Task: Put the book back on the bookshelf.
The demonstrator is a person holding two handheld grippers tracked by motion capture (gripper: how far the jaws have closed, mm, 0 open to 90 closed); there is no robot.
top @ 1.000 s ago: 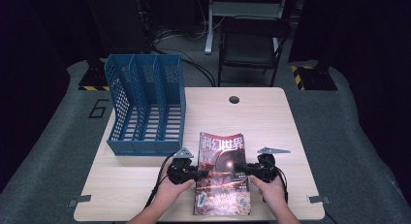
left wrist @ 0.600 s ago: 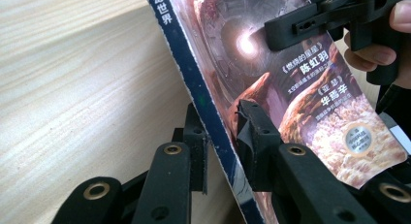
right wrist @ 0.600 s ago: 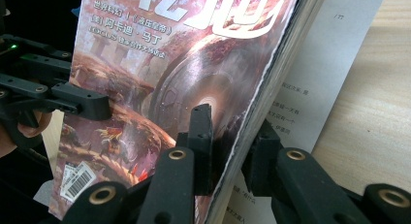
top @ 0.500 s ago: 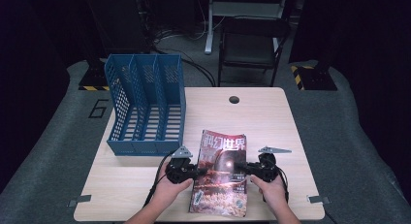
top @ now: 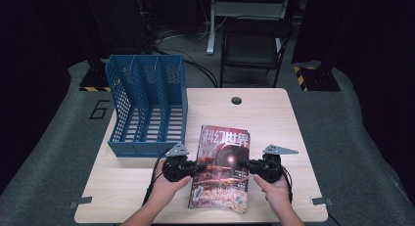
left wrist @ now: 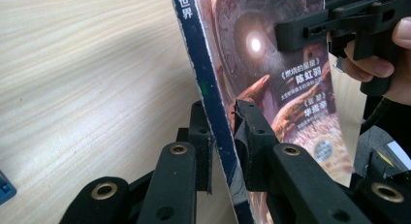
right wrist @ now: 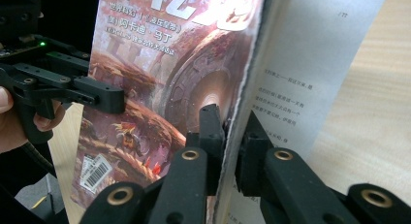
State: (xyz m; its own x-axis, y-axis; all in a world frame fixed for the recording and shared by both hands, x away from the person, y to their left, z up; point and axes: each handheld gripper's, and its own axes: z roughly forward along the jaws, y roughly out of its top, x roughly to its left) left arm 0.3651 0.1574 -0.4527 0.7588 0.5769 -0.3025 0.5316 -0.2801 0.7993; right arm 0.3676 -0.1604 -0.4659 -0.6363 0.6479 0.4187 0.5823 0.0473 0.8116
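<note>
The magazine (top: 222, 167) sits near the front edge of the wooden table (top: 274, 118), a little right of the middle, with its red and brown cover facing up and white Chinese lettering across its far end. A gripper holds it on each side. The left gripper (top: 195, 166) has closed on the spine edge: in the left gripper view its two black jaws pinch the dark blue spine (left wrist: 220, 132) from either side, with the cover art to the right of them. Its jaws have just been closing, with the magazine between them. The right gripper (top: 244, 165) bites the open edge; in the right gripper view one jaw lies on the cover (right wrist: 165, 83) and the other against a white printed page (right wrist: 295, 88), the paper squeezed between. Those jaws have also just drawn together on the magazine. Each gripper view shows the other gripper farther off, clamped on the opposite edge, with fingers (left wrist: 383, 64) wrapped around its handle. From above, the person's left hand (top: 166, 184) and right hand (top: 274, 187) come in from the near edge, each behind its gripper. A blue file rack (top: 147, 108) with three slots stands on the far left part of the table, well apart from the magazine. A dark chair (top: 254, 45) stands beyond the table's far edge.
</note>
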